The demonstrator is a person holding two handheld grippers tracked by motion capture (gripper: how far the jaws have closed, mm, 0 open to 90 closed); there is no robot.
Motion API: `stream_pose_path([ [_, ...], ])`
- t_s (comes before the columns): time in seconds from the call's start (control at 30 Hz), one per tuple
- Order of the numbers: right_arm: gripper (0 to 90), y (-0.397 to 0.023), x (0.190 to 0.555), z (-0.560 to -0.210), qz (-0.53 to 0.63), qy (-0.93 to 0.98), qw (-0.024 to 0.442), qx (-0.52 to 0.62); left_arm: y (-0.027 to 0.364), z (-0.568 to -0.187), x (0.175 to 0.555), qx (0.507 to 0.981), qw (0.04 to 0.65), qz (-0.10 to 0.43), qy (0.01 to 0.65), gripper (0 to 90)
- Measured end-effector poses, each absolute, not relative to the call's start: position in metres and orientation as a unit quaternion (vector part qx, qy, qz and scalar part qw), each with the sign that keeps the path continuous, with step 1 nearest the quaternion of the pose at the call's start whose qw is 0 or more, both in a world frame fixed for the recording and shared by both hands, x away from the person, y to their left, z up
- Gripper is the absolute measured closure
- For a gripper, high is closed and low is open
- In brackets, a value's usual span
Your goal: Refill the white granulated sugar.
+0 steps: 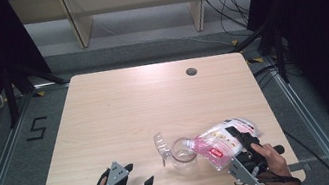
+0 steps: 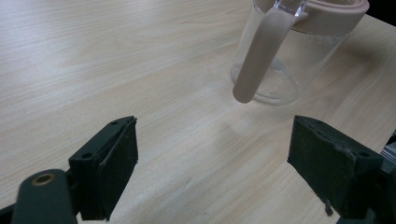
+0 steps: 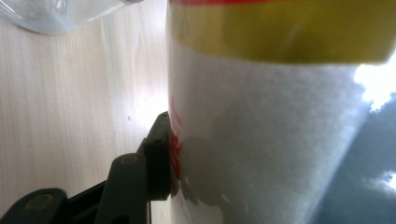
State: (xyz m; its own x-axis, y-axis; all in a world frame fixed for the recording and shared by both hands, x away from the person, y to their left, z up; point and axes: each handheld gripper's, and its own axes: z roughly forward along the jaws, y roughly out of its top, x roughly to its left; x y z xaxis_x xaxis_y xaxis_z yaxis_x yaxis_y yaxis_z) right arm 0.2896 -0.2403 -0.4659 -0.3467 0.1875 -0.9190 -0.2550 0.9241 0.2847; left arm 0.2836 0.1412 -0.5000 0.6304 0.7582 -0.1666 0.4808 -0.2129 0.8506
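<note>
The pale wooden table takes up the middle of the high view, with a small dark round hole toward its upper right. Grey floor surrounds it, and a black mark shaped like a 5 sits on the floor at the left.

The biggest thing I have in hand is the bag, clear plastic with pink and white print and a red label, in the lower right of the high view. It is tipped over, its mouth pointing left and down at the jug. In the right gripper view it is a wide white wall with a yellow band and a red edge at the top.

My right gripper grasps that bag: one black jaw presses flat against its left side in the right gripper view; the other jaw is hidden behind the bag.

The clear glass jug stands upright just left of the bag's mouth, lower centre, its lid flipped open at its left. In the left gripper view it stands at the upper right, with a beige rim and a beige handle hanging down its side.

My left gripper rests at the lower left edge of the table, well apart from the jug, its jaws released and spread wide over bare wood.
</note>
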Motion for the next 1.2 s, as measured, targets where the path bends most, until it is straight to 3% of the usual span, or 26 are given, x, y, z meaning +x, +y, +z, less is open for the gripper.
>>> stream_pose_path([
  [1.2, 53.0, -0.2309, 0.2860, -0.4687, 0.121, 0.770, 0.621, -0.087, 0.1431, -0.4997, 0.2830, 0.767, 0.477, 0.148, 0.402, 15.4],
])
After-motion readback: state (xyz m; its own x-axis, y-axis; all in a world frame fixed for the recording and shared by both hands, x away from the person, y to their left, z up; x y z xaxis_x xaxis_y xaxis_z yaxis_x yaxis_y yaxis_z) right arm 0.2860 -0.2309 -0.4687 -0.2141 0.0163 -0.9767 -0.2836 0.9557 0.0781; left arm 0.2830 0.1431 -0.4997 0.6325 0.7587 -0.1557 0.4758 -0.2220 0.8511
